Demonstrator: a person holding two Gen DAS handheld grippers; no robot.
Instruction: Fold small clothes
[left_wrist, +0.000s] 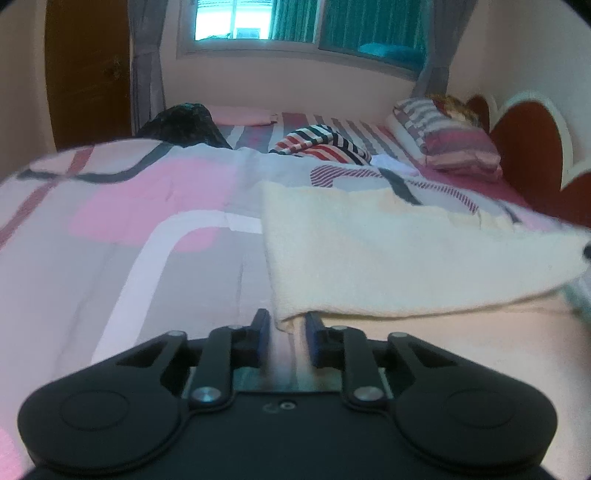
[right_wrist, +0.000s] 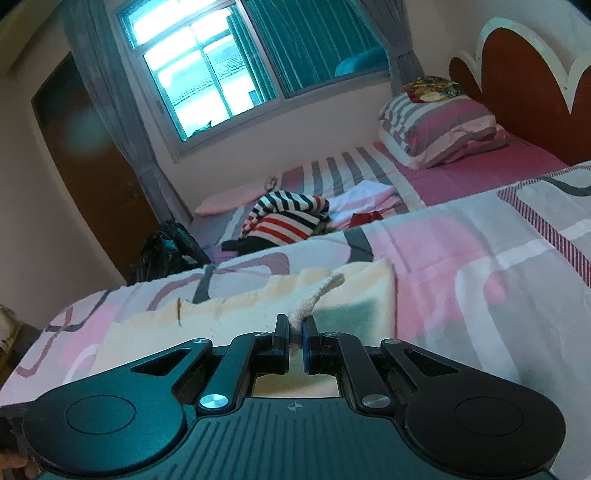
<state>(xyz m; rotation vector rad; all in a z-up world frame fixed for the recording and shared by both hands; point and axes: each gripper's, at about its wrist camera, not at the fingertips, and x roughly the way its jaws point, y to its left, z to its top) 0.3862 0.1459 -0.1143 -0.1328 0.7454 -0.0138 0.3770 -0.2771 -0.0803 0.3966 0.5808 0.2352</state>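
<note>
A cream towel-like cloth (left_wrist: 388, 258) lies spread on the pink and grey patterned quilt (left_wrist: 147, 206). Its near corner sits between the fingers of my left gripper (left_wrist: 287, 325), whose blue pads close in on it low over the quilt. In the right wrist view, my right gripper (right_wrist: 295, 326) is shut on another corner of the cream cloth (right_wrist: 229, 314). That corner is pulled up off the quilt (right_wrist: 461, 258), and a small tip of it sticks out above the pads.
A heap of clothes with a red, white and navy striped garment (right_wrist: 288, 218) lies on the bed behind the quilt. Striped pillows (right_wrist: 439, 129) rest by the red headboard (right_wrist: 524, 85). A black bag (left_wrist: 184, 125) sits near the wooden door (left_wrist: 88, 74).
</note>
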